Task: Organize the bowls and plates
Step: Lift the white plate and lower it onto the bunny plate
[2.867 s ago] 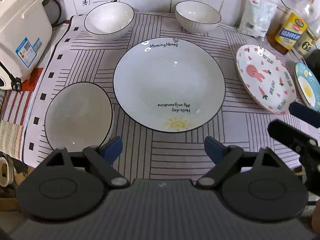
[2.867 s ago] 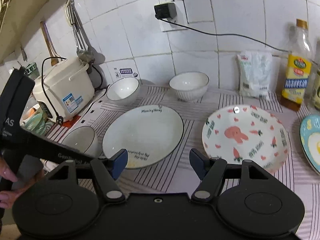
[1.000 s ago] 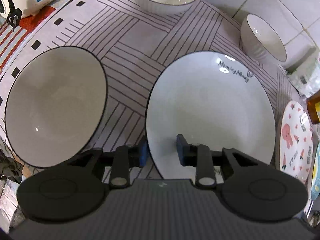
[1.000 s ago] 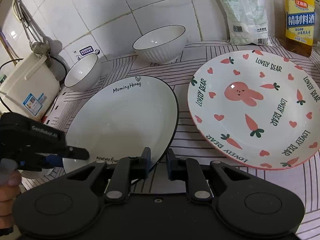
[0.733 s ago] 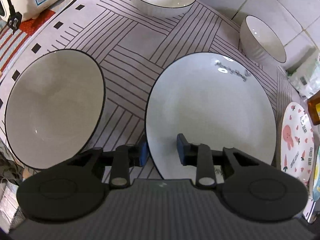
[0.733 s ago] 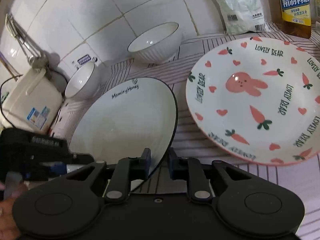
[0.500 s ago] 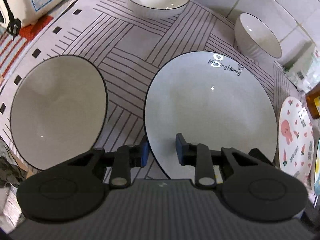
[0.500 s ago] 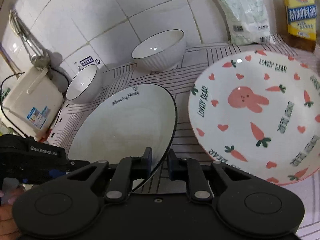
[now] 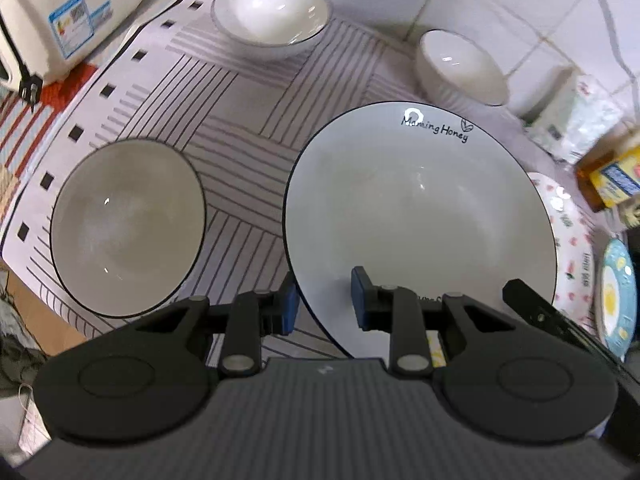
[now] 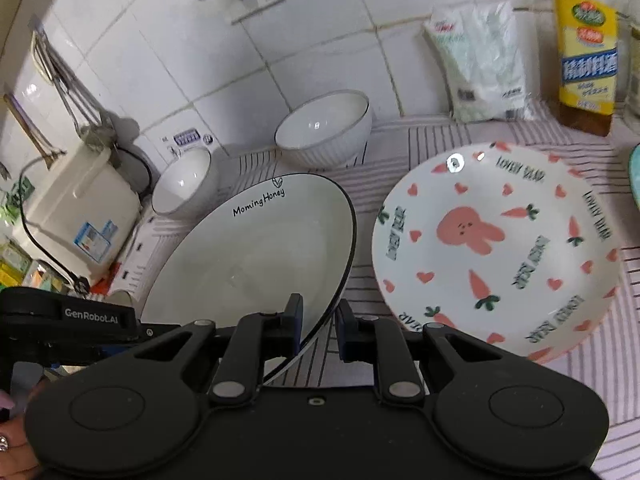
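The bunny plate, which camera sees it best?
The right wrist view: the bunny plate shows whole, rabbit and carrots clear. The left wrist view catches only a blurred sliver behind the big white plate.

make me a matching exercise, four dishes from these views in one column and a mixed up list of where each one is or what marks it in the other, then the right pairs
Things
1. Morning Honey plate
2. rabbit plate
3. ribbed bowl
4. plain bowl

Places or states
A. by the tiled wall, near the white bag
B. gripped at its rim by both grippers
C. printed with carrots and hearts
D. on the striped cloth, near the front edge, left of the held plate

Pairs: 1-B, 2-C, 3-A, 4-D
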Demonstrator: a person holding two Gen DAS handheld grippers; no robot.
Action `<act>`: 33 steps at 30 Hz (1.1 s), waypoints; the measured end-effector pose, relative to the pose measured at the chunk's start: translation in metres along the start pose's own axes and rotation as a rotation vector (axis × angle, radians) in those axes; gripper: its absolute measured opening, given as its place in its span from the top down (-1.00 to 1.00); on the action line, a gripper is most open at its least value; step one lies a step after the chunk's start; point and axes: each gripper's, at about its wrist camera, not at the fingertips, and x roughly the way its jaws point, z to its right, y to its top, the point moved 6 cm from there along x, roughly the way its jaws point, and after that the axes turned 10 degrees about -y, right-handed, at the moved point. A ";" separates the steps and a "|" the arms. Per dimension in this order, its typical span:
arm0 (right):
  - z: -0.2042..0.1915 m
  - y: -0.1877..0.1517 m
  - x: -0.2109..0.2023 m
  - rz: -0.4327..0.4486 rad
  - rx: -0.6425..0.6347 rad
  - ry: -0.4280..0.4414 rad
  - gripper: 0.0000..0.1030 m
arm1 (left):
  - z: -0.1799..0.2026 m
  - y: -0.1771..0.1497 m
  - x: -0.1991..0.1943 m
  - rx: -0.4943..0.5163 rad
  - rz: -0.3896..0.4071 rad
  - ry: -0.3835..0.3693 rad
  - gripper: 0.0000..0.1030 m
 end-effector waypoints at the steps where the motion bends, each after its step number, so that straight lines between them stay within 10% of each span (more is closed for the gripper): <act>1: 0.001 0.002 -0.005 0.006 0.007 0.001 0.59 | 0.005 0.000 -0.005 0.010 0.002 -0.008 0.51; 17: 0.042 0.024 -0.091 0.130 0.078 -0.039 0.59 | 0.092 0.001 -0.054 0.200 -0.016 -0.118 0.51; 33: 0.120 0.012 -0.095 0.105 0.257 -0.122 0.58 | 0.150 -0.010 0.003 0.335 -0.187 -0.175 0.51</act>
